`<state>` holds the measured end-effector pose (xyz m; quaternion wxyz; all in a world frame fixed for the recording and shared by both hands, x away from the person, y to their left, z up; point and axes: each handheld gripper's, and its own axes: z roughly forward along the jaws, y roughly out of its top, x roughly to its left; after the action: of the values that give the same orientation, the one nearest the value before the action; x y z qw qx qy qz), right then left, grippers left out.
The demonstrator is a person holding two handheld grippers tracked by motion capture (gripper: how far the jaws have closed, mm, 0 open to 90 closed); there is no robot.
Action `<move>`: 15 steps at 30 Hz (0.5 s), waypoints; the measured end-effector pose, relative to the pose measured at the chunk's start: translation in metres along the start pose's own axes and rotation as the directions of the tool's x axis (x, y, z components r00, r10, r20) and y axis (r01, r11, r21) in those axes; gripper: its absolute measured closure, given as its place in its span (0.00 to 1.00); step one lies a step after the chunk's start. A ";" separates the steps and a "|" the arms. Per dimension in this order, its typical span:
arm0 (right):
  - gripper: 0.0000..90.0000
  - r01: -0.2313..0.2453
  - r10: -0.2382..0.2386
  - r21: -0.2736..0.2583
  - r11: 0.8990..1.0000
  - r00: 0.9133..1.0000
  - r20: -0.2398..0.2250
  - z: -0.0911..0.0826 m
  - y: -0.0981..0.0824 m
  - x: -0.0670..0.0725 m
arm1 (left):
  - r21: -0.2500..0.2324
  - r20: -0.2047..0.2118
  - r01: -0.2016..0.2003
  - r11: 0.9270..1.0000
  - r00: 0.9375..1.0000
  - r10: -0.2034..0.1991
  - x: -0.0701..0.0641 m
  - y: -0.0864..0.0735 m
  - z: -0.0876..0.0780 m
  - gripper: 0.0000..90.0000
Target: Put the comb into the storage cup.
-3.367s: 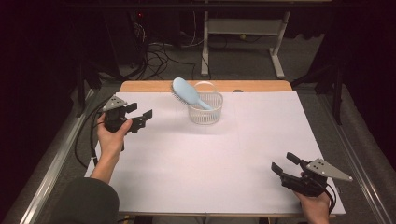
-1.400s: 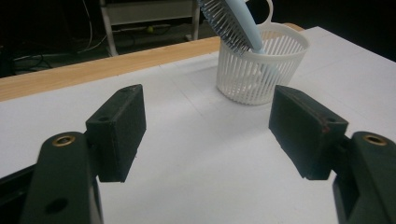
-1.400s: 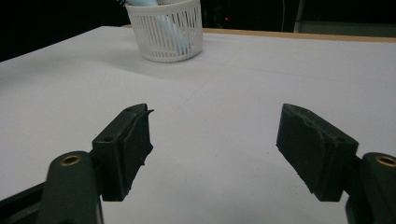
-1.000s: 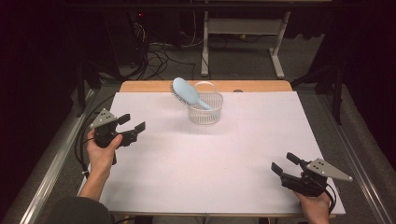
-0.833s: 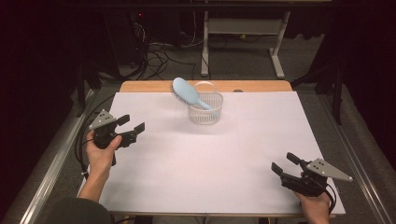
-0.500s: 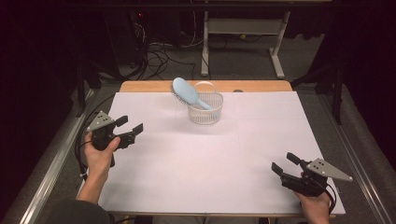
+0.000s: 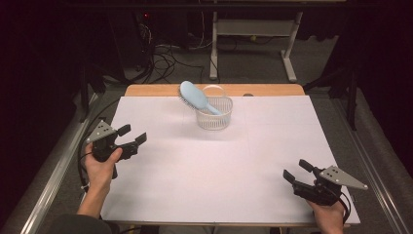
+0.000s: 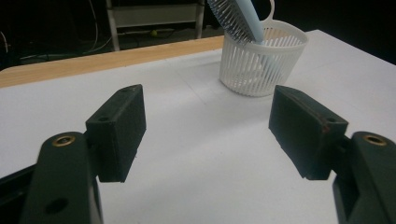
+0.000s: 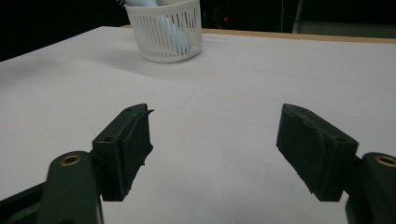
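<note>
Hairbrush (image 7: 196,97) is the thing to go for, w/ both tongs empty and well apart from it. Left tongs (image 7: 132,137) hang at the table's (image 7: 204,185) left edge, jaws spread wide, nothing between the pads (image 8: 119,130). Right tongs (image 7: 297,171) sit at the near right corner, jaws wide too, nothing held.

From the left tongs the brush lies at approx 1 o'clock in the high view; in the left gripper view it's up at 1 o'clock as well, past bare white table. From the right tongs it's at approx 10–11 o'clock, and noticeably farther off. So left hand (image 7: 100,168) is the nearer one, in my judgement the better pick for a reach.

Brush stands handle-down in the small white basket (image 7: 214,114) near the far edge, a bit left of centre. Long axis is tilted: head sticks up and out over the rim toward 10 o'clock in the high view, handle runs down to 4 o'clock inside the basket. Bristles (image 8: 229,16) face the left tongs' side, down-left.

A grab prob. needs to close across the head or the neck above the rim, not the handle; the basket looks light and might tip or drag along.
</note>
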<state>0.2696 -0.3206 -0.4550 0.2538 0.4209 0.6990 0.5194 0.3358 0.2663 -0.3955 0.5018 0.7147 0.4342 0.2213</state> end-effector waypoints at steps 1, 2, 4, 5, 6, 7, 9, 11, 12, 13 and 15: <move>0.30 0.002 -0.002 0.002 1.000 1.000 -0.002 0.000 0.000 0.000 | -0.002 -0.002 0.002 1.000 1.000 -0.002 0.000 -0.001 -0.001 0.32; 0.30 0.002 -0.002 0.002 1.000 1.000 -0.002 0.000 0.000 0.000 | -0.002 -0.001 0.004 1.000 1.000 -0.004 0.000 -0.002 -0.002 0.32; 0.30 0.001 -0.001 0.002 1.000 1.000 -0.002 0.000 0.000 0.000 | -0.004 -0.003 0.010 1.000 1.000 -0.010 0.001 -0.003 -0.003 0.32; 0.30 0.001 -0.001 0.002 1.000 1.000 -0.002 0.000 0.000 0.000 | -0.004 -0.005 0.010 1.000 1.000 -0.010 0.001 -0.004 -0.004 0.32; 0.30 0.001 -0.001 0.001 1.000 1.000 0.000 0.000 0.000 0.000 | -0.004 -0.008 0.010 1.000 1.000 -0.010 0.001 -0.005 -0.004 0.32; 0.30 0.001 -0.001 0.002 1.000 1.000 -0.001 0.000 0.000 0.000 | -0.006 -0.008 0.012 1.000 1.000 -0.012 0.001 -0.005 -0.005 0.32; 0.30 0.002 -0.002 0.003 1.000 1.000 0.000 0.000 0.000 0.000 | -0.005 -0.007 0.011 1.000 1.000 -0.011 0.001 -0.007 -0.006 0.32; 0.30 0.002 -0.002 0.002 1.000 1.000 0.001 0.000 0.000 0.000 | -0.003 -0.008 0.012 1.000 1.000 -0.012 0.001 -0.008 -0.006 0.32; 0.30 0.001 -0.001 0.002 1.000 1.000 0.000 0.000 0.000 0.000 | -0.002 -0.007 0.015 1.000 1.000 -0.015 0.002 -0.009 -0.006 0.32; 0.30 0.000 0.000 0.002 1.000 1.000 0.001 0.000 0.000 0.000 | 0.000 -0.008 0.013 1.000 1.000 -0.013 0.002 -0.009 -0.006 0.32; 0.30 0.001 -0.001 0.001 1.000 1.000 0.001 0.000 0.000 0.000 | -0.006 -0.013 0.012 1.000 1.000 -0.012 0.001 -0.010 -0.007 0.32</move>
<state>0.2693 -0.3205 -0.4550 0.2542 0.4210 0.6992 0.5189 0.3271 0.2723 -0.4020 0.5022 0.7091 0.4412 0.2242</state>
